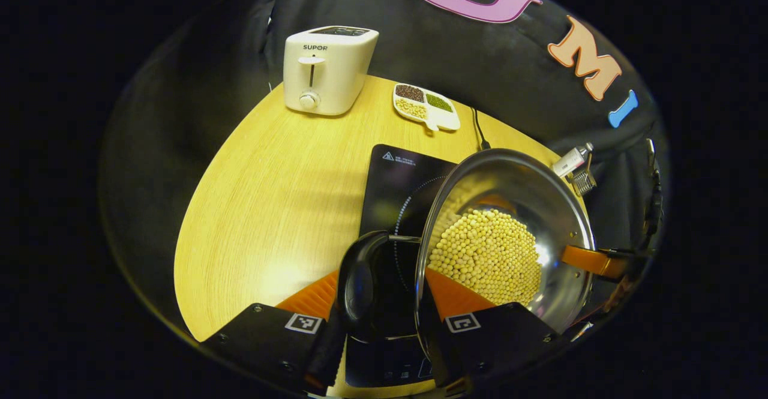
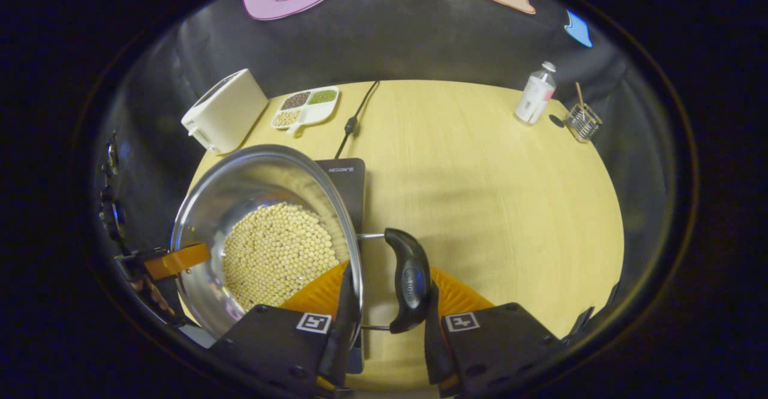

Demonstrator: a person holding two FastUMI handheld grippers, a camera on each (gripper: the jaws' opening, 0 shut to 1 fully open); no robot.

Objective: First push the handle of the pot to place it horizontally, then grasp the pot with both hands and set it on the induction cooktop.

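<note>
Pot (image 1: 510, 231) of soybeans (image 1: 489, 255) sits over the induction cooktop (image 1: 399, 177); contact unclear. Left tongs (image 1: 378, 315) straddle the left black handle (image 1: 360, 279) and the rim, right tongs (image 2: 384, 321) the right handle (image 2: 408, 279) likewise; clamped or not, can't tell. Toaster (image 1: 324, 69) and divided dish (image 1: 426, 106) at the table's (image 1: 270, 195) far edge.

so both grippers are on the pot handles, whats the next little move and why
Probably lower it straight down. The pot full of beans sits tilted over the cooktop, with the left gripper and right gripper each around a side handle, so level it and set it flat.
</note>
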